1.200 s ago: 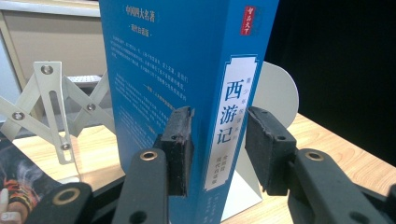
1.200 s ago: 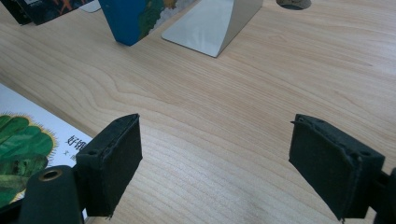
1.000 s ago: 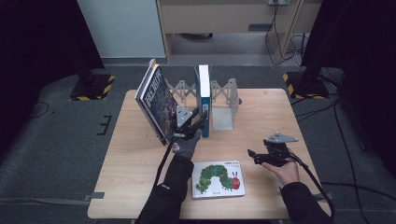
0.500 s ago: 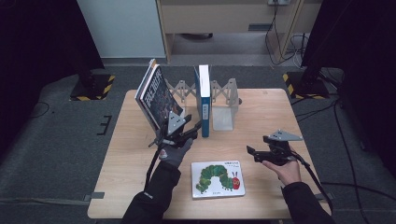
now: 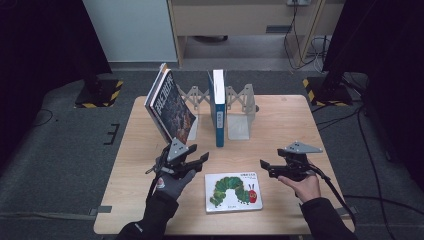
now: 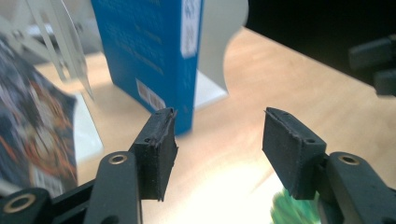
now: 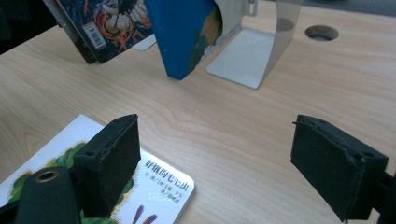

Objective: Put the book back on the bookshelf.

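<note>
left gripper (image 5: 192,161) held level, jaws just opening and empty, right gripper (image 5: 270,168) released, glossy flat caterpillar book (image 5: 233,191) between, matte wooden table (image 5: 290,120)

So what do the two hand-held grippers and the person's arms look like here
Both are black. The left hand-held gripper and the right hand-held gripper each carry a grey three-cornered plate on top and end in two blocky black rubber pads. A black cable trails from the right one. The left hand wears a dark grey glove with a small red mark, and both sleeves are dark.
</note>
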